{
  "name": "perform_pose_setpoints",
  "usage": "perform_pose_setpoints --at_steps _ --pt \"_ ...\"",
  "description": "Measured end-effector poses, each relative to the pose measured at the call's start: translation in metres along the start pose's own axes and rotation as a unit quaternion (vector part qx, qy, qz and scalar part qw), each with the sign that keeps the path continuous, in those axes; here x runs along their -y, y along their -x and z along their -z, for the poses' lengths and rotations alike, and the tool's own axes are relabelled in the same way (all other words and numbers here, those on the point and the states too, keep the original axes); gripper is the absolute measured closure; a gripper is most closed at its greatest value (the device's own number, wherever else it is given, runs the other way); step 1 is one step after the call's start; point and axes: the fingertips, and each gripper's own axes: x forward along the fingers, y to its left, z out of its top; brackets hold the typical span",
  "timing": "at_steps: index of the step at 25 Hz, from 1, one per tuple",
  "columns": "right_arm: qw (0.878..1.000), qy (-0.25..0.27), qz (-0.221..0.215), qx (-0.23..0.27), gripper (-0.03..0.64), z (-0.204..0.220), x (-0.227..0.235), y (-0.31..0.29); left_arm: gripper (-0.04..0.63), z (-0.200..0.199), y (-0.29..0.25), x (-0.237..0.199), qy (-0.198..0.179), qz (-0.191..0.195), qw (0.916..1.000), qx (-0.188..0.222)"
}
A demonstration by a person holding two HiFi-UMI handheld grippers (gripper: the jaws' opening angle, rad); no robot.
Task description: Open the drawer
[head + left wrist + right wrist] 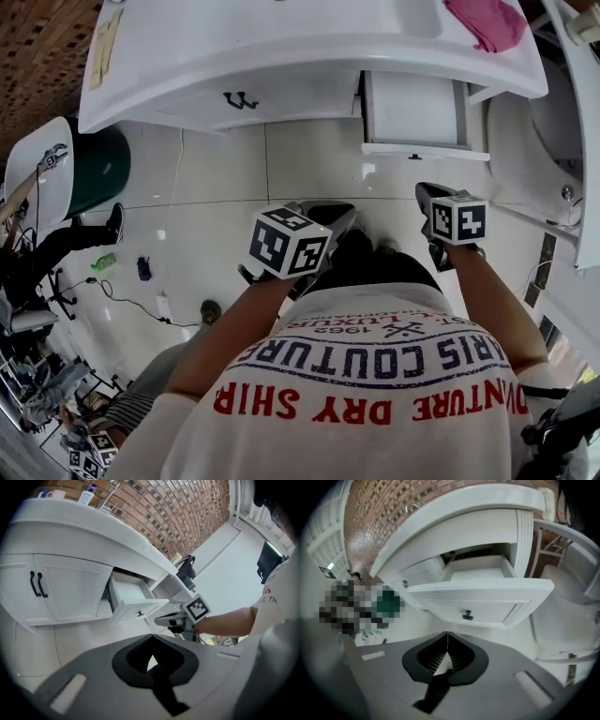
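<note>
The drawer [480, 599] stands pulled out of the white vanity [187, 89], at its right end just under the countertop. We see its white floor and side walls; its back runs into shadow beneath the counter, and we cannot make out anything there. Its small dark knob [467, 616] sits mid-front. The right gripper [447, 637] hangs just before and below that knob, apart from it, with its jaws pressed together on nothing. The left gripper [151, 638] is further left, well away from the drawer, with its jaws likewise together and bare. To the drawer's left are cabinet doors with black handles [241, 99]. On the countertop a pink cloth [487, 21] lies, cut off by the top edge. A green bin [101, 169] on the floor is half hidden behind a white panel.
</note>
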Motion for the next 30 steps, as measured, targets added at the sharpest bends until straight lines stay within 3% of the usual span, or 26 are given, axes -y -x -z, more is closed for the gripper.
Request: perform_pose_setpoints --at_steps 3,7,14,21,26,30 --pt "0.994 0.0 -0.112 0.01 0.611 0.006 -0.054 0.05 0.606 0.014 0.003 0.009 -0.007 -0.012 0.9999 -0.005" --pt "0.986 0.029 -0.161 0.037 0.611 0.015 -0.092 0.111 0.606 0.017 0.009 0.041 -0.012 -0.017 0.9994 0.028" --pt "0.979 0.075 -0.171 0.076 0.611 0.113 -0.112 0.218 0.606 0.085 0.013 0.17 -0.086 -0.03 0.9942 0.056" --pt "0.975 0.07 -0.173 0.121 0.611 0.214 -0.118 0.328 0.606 0.18 0.034 0.308 -0.102 -0.033 0.9897 0.095" --pt "0.969 0.093 -0.172 0.152 0.611 0.239 -0.128 0.369 0.606 0.198 0.051 0.354 -0.138 -0.05 0.9828 0.111" --pt "0.967 0.094 -0.179 0.153 0.611 0.259 -0.132 0.387 0.606 0.221 0.064 0.367 -0.124 -0.047 0.9836 0.122"
